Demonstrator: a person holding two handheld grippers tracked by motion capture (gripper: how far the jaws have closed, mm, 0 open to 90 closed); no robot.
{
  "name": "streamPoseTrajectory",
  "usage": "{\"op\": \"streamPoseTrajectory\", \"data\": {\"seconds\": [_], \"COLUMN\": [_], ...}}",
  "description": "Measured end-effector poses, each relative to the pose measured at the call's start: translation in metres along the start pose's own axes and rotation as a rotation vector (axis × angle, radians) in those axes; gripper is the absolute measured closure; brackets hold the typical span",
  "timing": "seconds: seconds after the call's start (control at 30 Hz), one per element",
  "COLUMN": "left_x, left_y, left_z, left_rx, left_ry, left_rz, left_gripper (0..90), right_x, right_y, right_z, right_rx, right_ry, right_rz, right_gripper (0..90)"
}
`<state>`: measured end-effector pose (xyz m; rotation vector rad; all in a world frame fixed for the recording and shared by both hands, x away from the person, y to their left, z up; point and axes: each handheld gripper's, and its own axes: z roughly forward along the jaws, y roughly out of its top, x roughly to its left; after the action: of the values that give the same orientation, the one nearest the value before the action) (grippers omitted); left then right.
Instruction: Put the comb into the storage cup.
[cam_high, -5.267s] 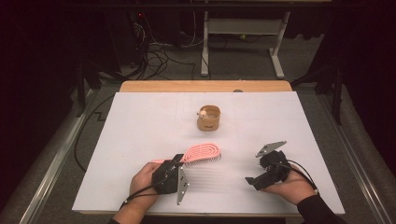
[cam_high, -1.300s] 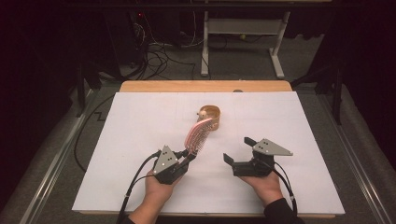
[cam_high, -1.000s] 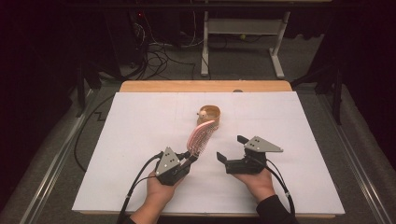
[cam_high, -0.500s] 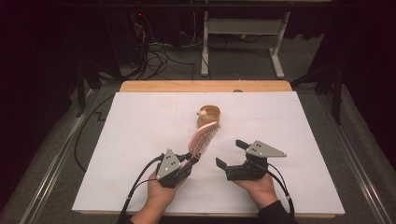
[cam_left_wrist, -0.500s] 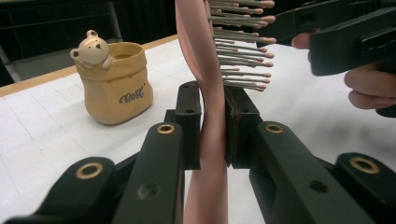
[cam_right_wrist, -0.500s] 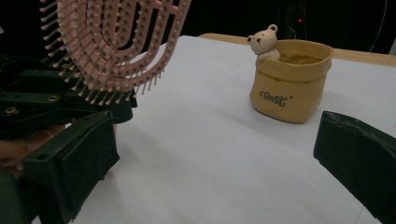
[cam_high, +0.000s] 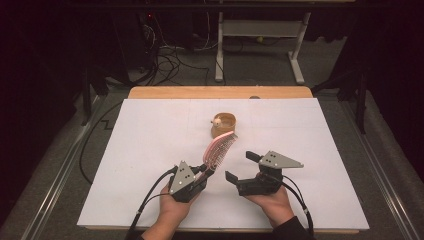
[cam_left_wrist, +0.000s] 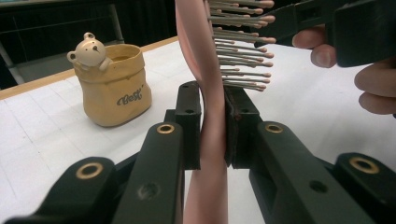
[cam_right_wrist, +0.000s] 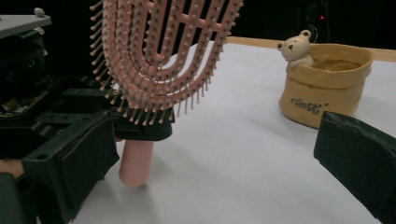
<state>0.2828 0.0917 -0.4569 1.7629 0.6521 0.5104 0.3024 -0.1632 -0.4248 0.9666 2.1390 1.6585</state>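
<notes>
Looking down from above, the high view shows a white worktop (cam_high: 150, 150) with a pale wooden strip along its far edge. Around it the room is dark: grey carpeted floor (cam_high: 260, 70), a tangle of black cables (cam_high: 165, 55) on the floor behind the worktop, and the white legs of another table (cam_high: 295, 50) farther back.

A person's two hands come in from the near edge, each holding a black claw with a grey three-cornered plate on top. The left claw (cam_high: 204, 171) is clamped on the handle of a pink hairbrush (cam_high: 218, 149) and holds it raised, the head tilting up and away toward the far side. In the left gripper view the two jaws press flat against either side of the smooth pink handle, and the bristles point toward the other hand. In the right gripper view the end of the handle looks to touch the worktop, though this is hard to confirm.

The hairbrush has an open, looped head of curved pink ribs, each lined with thin bristles tipped with small round ends.

The right claw (cam_high: 242, 167) sits just beside the brush, its jaws spread wide apart and holding nothing. Its fingers (cam_left_wrist: 373, 88) wrap the black body.

Behind the brush, near the middle of the worktop, stands a small tan pot (cam_high: 223, 124) shaped like a sack, with a little bear figure peeking over its rim and dark lettering on its side.
</notes>
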Motion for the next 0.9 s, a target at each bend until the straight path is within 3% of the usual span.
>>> {"op": "streamPoseTrajectory", "data": {"seconds": [0.57, 0.9], "left_x": [-0.011, -0.025], "left_y": [-0.003, -0.003], "left_z": [0.004, 0.006], "left_rx": [0.007, 0.000], "left_ry": [-0.016, -0.016], "left_rz": [0.035, 0.061], "left_gripper": [77.8, 77.8], "right_x": [0.014, 0.022], "right_y": [0.009, 0.013], "right_z": [-0.001, -0.001], "right_rx": [-0.037, -0.056], "right_ry": [0.049, 0.057], "right_rz": [0.007, 0.019], "right_gripper": [0.0, 0.0]}}
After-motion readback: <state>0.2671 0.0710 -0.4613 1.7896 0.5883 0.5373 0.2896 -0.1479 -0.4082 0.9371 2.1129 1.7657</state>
